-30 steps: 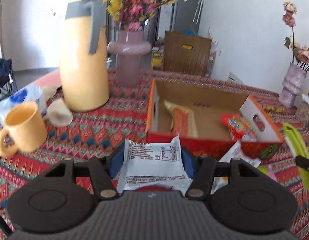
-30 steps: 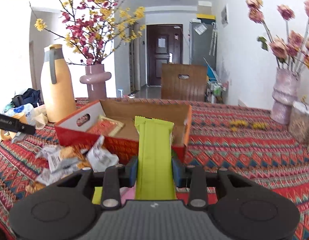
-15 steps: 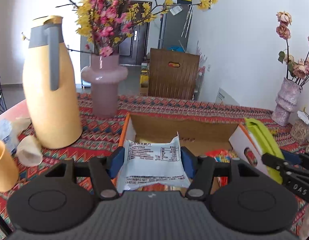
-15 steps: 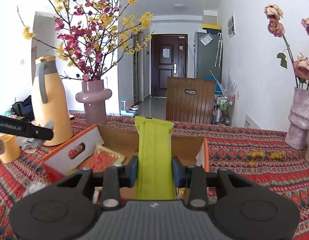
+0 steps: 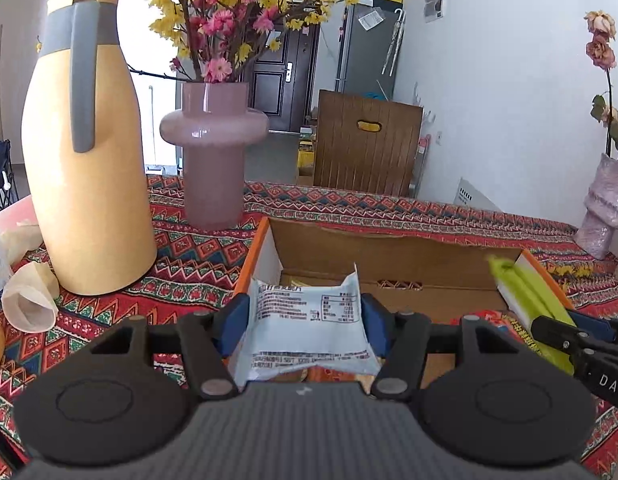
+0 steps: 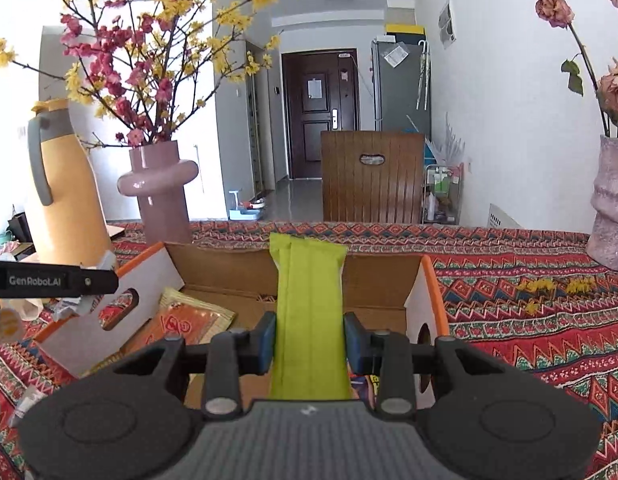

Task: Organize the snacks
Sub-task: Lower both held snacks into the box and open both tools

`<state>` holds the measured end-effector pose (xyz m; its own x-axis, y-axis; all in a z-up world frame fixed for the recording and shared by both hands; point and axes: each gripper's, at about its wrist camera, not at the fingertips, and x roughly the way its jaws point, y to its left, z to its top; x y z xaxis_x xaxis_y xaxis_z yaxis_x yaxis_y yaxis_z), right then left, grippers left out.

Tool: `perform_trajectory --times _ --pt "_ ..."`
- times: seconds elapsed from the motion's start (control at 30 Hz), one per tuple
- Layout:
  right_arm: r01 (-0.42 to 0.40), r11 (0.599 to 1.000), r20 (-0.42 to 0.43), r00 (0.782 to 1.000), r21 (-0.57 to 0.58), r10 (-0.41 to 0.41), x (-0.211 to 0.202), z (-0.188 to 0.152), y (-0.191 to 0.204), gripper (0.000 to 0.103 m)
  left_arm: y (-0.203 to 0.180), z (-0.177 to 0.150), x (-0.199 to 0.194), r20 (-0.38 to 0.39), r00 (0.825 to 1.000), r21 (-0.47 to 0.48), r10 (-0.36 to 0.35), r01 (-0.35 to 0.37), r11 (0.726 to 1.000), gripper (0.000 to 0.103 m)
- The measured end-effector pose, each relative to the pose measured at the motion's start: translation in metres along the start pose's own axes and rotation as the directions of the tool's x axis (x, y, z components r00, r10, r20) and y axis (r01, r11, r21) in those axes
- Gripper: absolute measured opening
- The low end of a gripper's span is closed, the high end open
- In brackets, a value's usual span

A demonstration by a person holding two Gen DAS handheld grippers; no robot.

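My left gripper (image 5: pixel 305 324) is shut on a white snack packet (image 5: pixel 307 320) with black print, held over the near left part of the open cardboard box (image 5: pixel 389 252). My right gripper (image 6: pixel 309 340) is shut on a long lime-green snack bar (image 6: pixel 309 308), which sticks forward over the same box (image 6: pixel 381 276). In the left wrist view the green bar (image 5: pixel 525 292) and the right gripper (image 5: pixel 569 336) show at the box's right end. An orange snack packet (image 6: pixel 189 320) lies inside the box. The left gripper's finger (image 6: pixel 53 280) reaches in from the left edge of the right wrist view.
A tall yellow jug (image 5: pixel 85 160) and a pink vase (image 5: pixel 213 144) with blossom branches stand left of the box on the patterned tablecloth (image 6: pixel 529 320). Crumpled paper cups (image 5: pixel 29 300) lie at the left. Another vase (image 6: pixel 613 208) stands far right. A wooden chair (image 6: pixel 373 176) is behind the table.
Both grippers have moved forward with their snacks, from in front of the box to over it. The loose wrappers on the cloth have dropped out of sight. The grips are unchanged.
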<state>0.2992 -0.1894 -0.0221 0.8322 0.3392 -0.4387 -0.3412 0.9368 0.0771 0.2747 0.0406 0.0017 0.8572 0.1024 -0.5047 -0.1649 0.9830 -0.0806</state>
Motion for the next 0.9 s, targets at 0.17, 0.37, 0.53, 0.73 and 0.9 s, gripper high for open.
perform_trajectory --times 0.17,0.37,0.53,0.73,0.9 --pt "0.001 1.0 -0.009 1.0 -0.001 -0.001 0.002 -0.002 0.001 0.034 0.0 -0.005 -0.002 0.019 1.0 -0.003 -0.016 0.016 1.0 0.067" --pt "0.002 0.999 0.034 0.999 0.036 -0.003 -0.01 0.0 -0.006 0.063 0.002 -0.006 -0.011 0.064 0.998 -0.017 -0.012 0.013 1.0 0.095" --pt "0.006 0.999 0.063 0.998 0.05 -0.009 -0.015 0.0 -0.008 0.098 0.001 -0.006 -0.016 0.092 0.996 -0.023 -0.008 0.01 1.0 0.103" --pt "0.004 0.998 0.076 0.997 0.058 -0.008 -0.019 -0.001 -0.009 0.103 0.002 -0.007 -0.019 0.098 0.995 -0.028 -0.004 0.007 1.0 0.103" --pt "0.004 0.998 0.087 0.996 0.059 -0.009 -0.023 -0.001 -0.009 0.103 0.003 -0.006 -0.022 0.109 0.994 -0.034 -0.007 0.011 0.999 0.103"
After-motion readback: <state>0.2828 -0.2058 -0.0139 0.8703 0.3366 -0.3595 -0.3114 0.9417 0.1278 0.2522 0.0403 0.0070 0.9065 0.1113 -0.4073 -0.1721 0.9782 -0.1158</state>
